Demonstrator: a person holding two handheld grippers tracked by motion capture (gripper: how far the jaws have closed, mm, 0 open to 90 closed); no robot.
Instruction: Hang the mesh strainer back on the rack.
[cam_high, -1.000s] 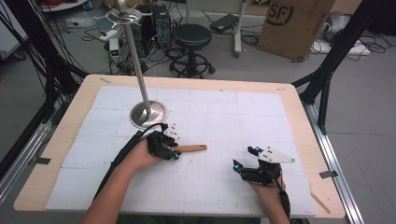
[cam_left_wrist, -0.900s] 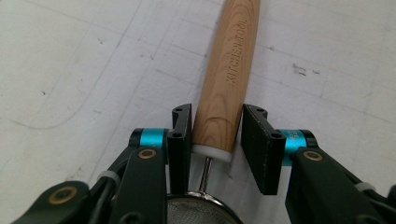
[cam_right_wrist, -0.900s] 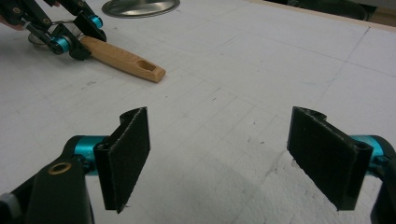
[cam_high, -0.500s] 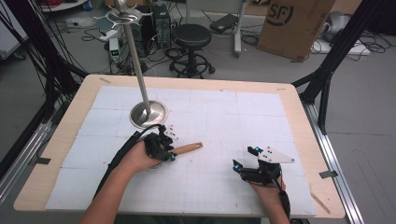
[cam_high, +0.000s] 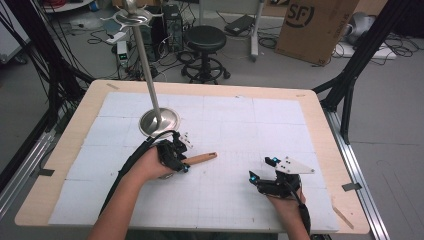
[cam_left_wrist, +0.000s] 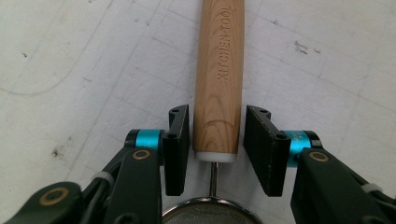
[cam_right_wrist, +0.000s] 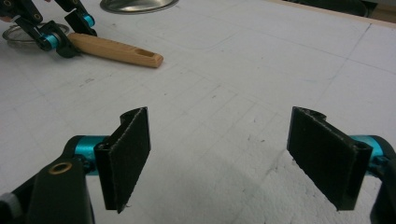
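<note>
L gripper (cam_left_wrist: 216, 149) straddling wooden handle (cam_left_wrist: 219, 79), R gripper (cam_right_wrist: 219, 158) idle

L jaws each side of handle, small gaps, not clamped; handle centre of high view. R jaws wide apart, lower right, above white mat (cam_high: 240, 120).

Lab: floor cables (cam_high: 75, 30), black rig frame (cam_high: 360, 55), cardboard box (cam_high: 315, 25).

In the left gripper view, a wooden handle (cam_left_wrist: 218, 79) stamped KITCHEN TOOL is being straddled by the left gripper (cam_left_wrist: 217, 145), a narrow gap being left at each pad (cam_left_wrist: 179, 140). A white collar (cam_left_wrist: 215, 156) is being shown between the fingertips, a thin wire (cam_left_wrist: 213, 176) and a mesh rim (cam_left_wrist: 211, 213) below it, the white gridded mat (cam_left_wrist: 84, 70) lying beneath
</note>
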